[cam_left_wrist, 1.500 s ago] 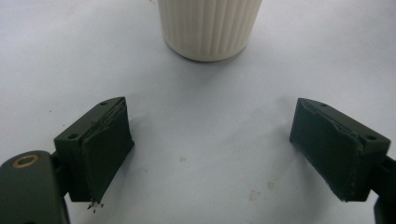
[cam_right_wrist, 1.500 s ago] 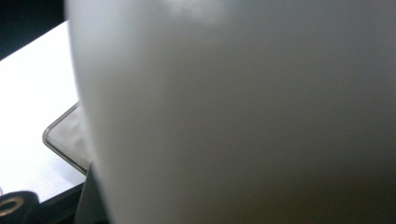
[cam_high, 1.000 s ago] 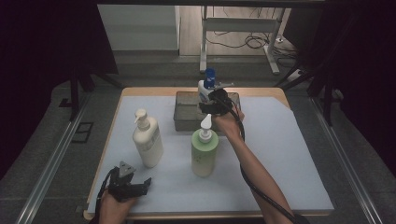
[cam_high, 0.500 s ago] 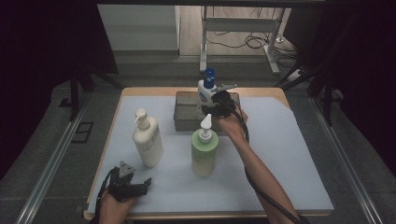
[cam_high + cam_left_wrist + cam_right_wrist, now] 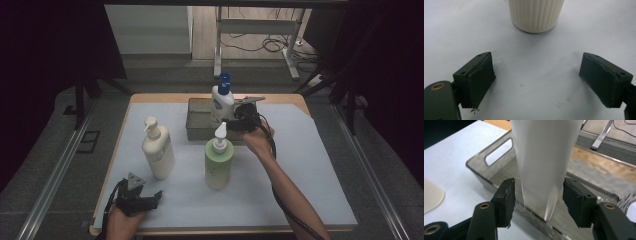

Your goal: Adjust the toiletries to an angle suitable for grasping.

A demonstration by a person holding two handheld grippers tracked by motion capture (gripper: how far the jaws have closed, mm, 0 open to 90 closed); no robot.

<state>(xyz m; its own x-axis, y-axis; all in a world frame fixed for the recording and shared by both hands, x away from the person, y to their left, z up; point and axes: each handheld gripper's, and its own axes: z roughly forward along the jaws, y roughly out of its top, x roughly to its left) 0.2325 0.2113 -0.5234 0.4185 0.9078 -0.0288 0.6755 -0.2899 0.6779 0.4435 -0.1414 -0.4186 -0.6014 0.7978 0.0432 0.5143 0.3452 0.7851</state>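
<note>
Little has shifted since a second ago: the right gripper (image 5: 239, 116) has edged slightly along the tray (image 5: 197, 131), and the white bottle (image 5: 221, 100) with the blue cap stands upright inside it, much as before. Its jaws sit apart on either side of the bottle (image 5: 544, 157), a gap showing at each pad, so nothing is clamped. A blue label marks the bottle's front, its writing too small to read. Near the front edge the left gripper (image 5: 142, 202) rests on the mat (image 5: 310, 165), jaws wide apart, facing the cream bottle (image 5: 536, 13). A green bottle (image 5: 218, 161) stands mid-table.
</note>
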